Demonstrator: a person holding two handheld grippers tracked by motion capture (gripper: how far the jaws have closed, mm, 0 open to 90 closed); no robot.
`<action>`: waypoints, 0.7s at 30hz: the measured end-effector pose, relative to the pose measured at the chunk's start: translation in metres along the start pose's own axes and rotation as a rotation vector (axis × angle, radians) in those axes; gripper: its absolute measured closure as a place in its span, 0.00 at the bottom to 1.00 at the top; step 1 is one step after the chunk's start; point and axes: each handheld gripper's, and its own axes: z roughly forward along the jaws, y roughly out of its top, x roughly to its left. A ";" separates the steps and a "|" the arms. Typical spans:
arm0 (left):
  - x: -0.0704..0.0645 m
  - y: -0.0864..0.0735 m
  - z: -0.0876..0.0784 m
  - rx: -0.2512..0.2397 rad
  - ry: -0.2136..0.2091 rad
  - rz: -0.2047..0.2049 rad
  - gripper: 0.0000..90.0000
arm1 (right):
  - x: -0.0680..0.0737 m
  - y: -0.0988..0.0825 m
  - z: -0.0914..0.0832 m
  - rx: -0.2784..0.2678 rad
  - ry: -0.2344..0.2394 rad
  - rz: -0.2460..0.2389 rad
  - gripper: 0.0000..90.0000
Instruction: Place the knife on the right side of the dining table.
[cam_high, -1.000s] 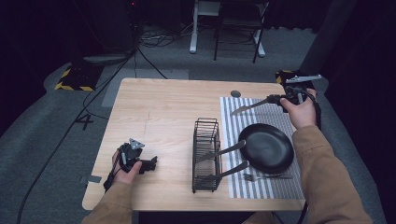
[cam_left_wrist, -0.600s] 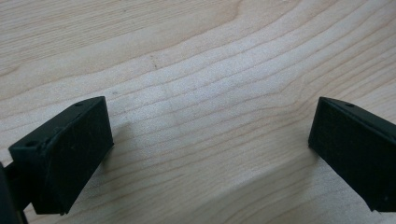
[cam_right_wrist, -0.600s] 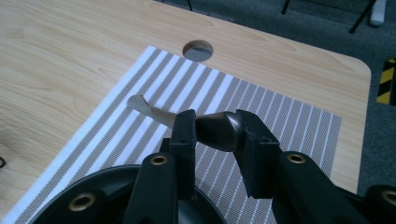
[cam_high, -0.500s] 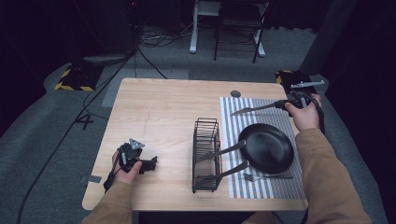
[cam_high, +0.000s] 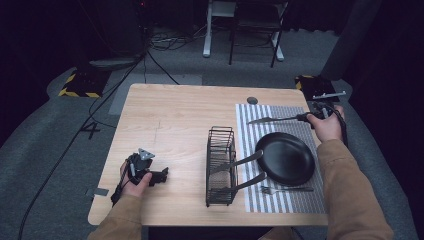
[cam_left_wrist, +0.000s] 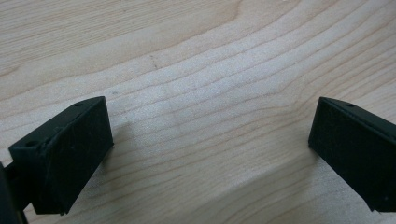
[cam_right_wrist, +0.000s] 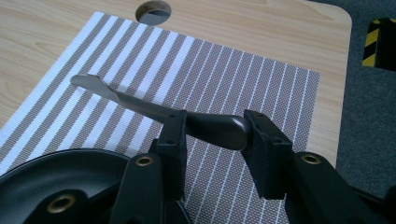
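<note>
A dull metal knife (cam_high: 270, 120) hangs level over the far part of the striped mat (cam_high: 280, 112), blade pointing left. My right gripper (cam_high: 306, 117) is shut on its handle at the table's right edge. In the right gripper view the knife (cam_right_wrist: 140, 105) runs up and left from between the pads of the right gripper (cam_right_wrist: 215, 128), above the mat (cam_right_wrist: 261, 88). My left gripper (cam_high: 162, 175) rests low at the table's near left, open. In the left gripper view the left gripper (cam_left_wrist: 210, 140) has its jaws wide apart over bare wood.
A black frying pan (cam_high: 285, 159) lies on the mat, its handle reaching into a black wire rack (cam_high: 220, 167). A fork (cam_high: 285, 189) lies near the front of the mat. A cable hole (cam_high: 252, 100) sits at the mat's far edge. The wooden table (cam_high: 175, 120) is bare left of the rack.
My right gripper has drawn slightly nearer with the knife, which now lies more level. The left gripper has stayed put.
</note>
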 end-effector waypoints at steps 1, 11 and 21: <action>0.000 0.000 0.000 0.000 0.000 0.000 0.00 | -0.001 -0.001 0.001 0.002 0.002 0.008 0.68; 0.000 0.000 0.000 0.001 -0.001 -0.005 0.00 | -0.012 -0.011 0.016 0.017 0.024 0.037 0.67; 0.000 0.000 0.000 0.002 -0.001 -0.001 0.00 | -0.023 -0.020 0.029 0.043 0.027 0.063 0.68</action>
